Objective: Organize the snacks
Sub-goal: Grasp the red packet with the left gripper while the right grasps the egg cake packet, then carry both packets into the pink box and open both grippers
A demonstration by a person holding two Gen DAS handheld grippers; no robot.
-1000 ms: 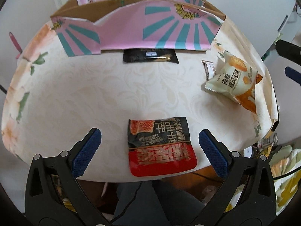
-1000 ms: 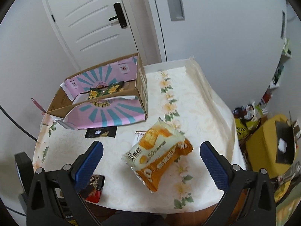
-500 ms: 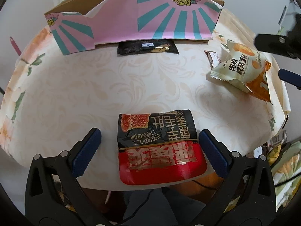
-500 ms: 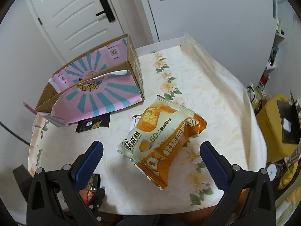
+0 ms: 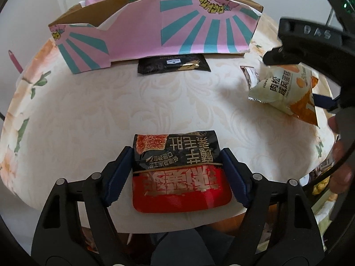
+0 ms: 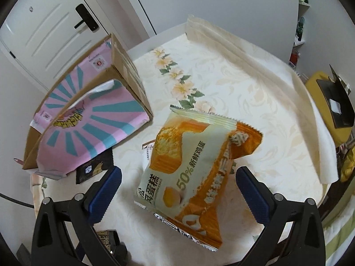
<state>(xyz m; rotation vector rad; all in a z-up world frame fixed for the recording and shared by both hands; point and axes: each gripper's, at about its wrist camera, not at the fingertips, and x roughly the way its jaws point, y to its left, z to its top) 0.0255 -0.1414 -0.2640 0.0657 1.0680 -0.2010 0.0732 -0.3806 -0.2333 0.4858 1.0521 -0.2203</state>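
A black and red snack pack lies at the table's near edge. My left gripper has its blue pads against both sides of the pack, shut on it. A puffy orange and white cake pack lies at the right; it also shows in the left wrist view. My right gripper is open, its fingers on either side of the cake pack, apart from it. A pink and teal cardboard box stands open at the back; it also shows in the right wrist view.
A flat black sachet lies against the box's front wall. A small white packet lies beside the cake pack. The floral tablecloth covers the table. A yellow bin stands off the table's right side.
My left gripper moved forward and closed on the black and red pack. My right gripper came down closer over the cake pack, still open.
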